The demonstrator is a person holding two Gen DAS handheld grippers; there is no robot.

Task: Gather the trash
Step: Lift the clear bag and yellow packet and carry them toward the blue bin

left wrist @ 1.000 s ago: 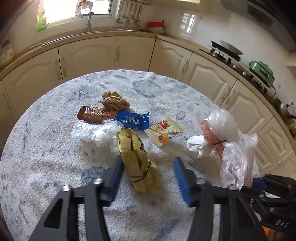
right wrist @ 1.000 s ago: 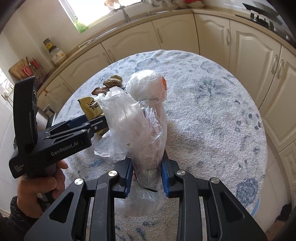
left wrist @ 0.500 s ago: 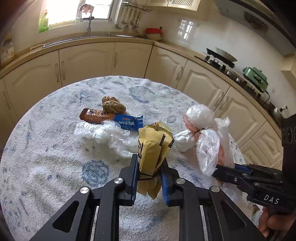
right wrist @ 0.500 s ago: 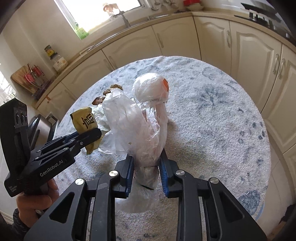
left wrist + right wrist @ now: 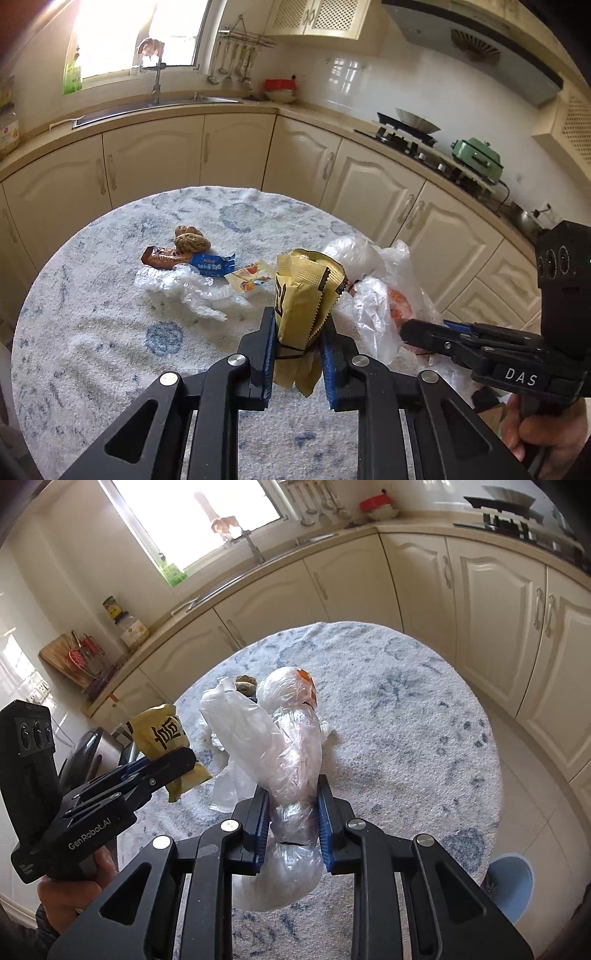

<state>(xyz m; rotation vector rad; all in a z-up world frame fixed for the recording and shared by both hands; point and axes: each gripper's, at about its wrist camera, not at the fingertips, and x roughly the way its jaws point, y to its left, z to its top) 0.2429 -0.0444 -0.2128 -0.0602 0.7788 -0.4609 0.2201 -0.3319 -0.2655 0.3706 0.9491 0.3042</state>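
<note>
Both grippers loaded, trash held up over the round table (image 5: 92, 350).
Left gripper (image 5: 297, 354) has its jaws clamped on the yellow snack packet (image 5: 304, 295); right gripper (image 5: 291, 812) pinches the clear plastic bag bundle (image 5: 291, 738). Left on the table: a brown-and-blue wrapper (image 5: 188, 258), crumpled clear film (image 5: 184, 288), a small orange sachet (image 5: 249, 278), a brown lump (image 5: 190, 240). A blue bin (image 5: 511, 882) sits on the floor beside the table.

I see cream cabinets (image 5: 155, 158) curving round my blue-flecked bench (image 5: 110, 332), a sunlit window (image 5: 140, 33) over the sink (image 5: 147, 109), pale floor tiles (image 5: 532, 775).
</note>
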